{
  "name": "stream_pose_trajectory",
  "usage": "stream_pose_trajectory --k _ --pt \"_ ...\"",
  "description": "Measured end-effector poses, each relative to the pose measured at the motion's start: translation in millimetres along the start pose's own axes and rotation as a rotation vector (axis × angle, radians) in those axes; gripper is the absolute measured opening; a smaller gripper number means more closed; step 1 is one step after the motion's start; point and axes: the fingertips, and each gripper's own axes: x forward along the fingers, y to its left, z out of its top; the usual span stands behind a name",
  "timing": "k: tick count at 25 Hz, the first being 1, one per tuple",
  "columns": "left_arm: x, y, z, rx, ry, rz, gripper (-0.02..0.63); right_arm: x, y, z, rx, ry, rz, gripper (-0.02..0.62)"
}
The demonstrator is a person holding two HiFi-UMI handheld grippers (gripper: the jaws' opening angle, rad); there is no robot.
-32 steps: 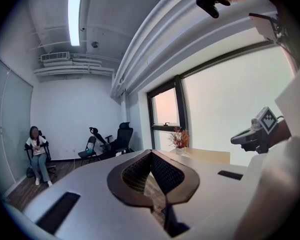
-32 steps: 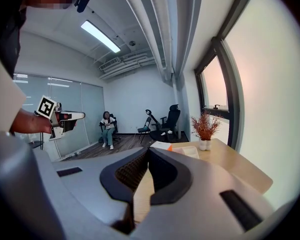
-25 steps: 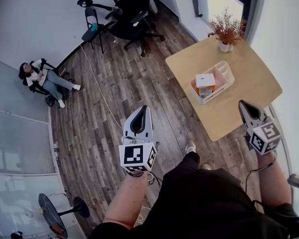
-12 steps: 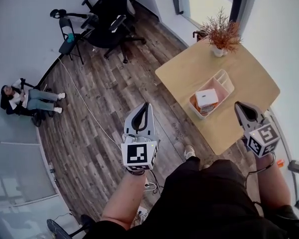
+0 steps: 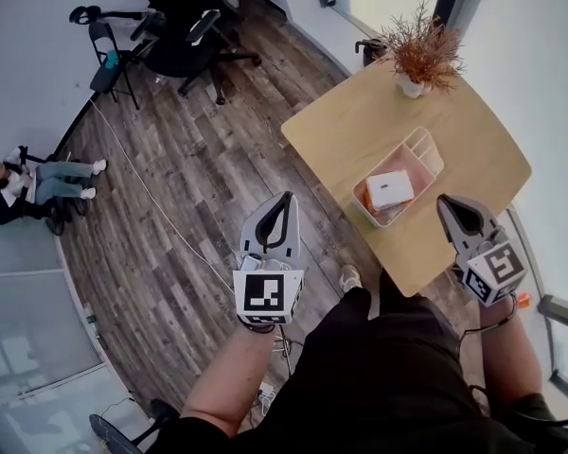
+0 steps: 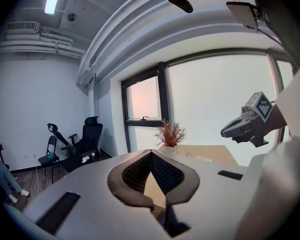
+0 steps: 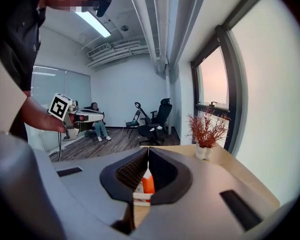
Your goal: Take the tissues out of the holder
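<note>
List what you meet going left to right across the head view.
seated person → folding chair → black office chair → left gripper → tissue pack → right gripper. The plant is left out because it overlaps the tissue pack's span.
</note>
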Motion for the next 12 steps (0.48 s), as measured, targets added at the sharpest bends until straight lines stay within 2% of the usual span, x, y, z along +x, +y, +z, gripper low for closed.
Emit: stream_pose_trajectory --k 5,9,12 --pt "13 -4 -15 -0.011 0.029 0.022 0.005 23 -1 -3 -0.097 -0.002 0.095 0.006" --pt "27 -6 -33 -0.022 0.070 0.047 0.005 40 -2 -19 -0.172 0.041 0.167 0.008" --pt "39 -6 -47 -0.030 0.096 0.067 0.005 49 0 -25 -0.173 0.020 0.237 0.011"
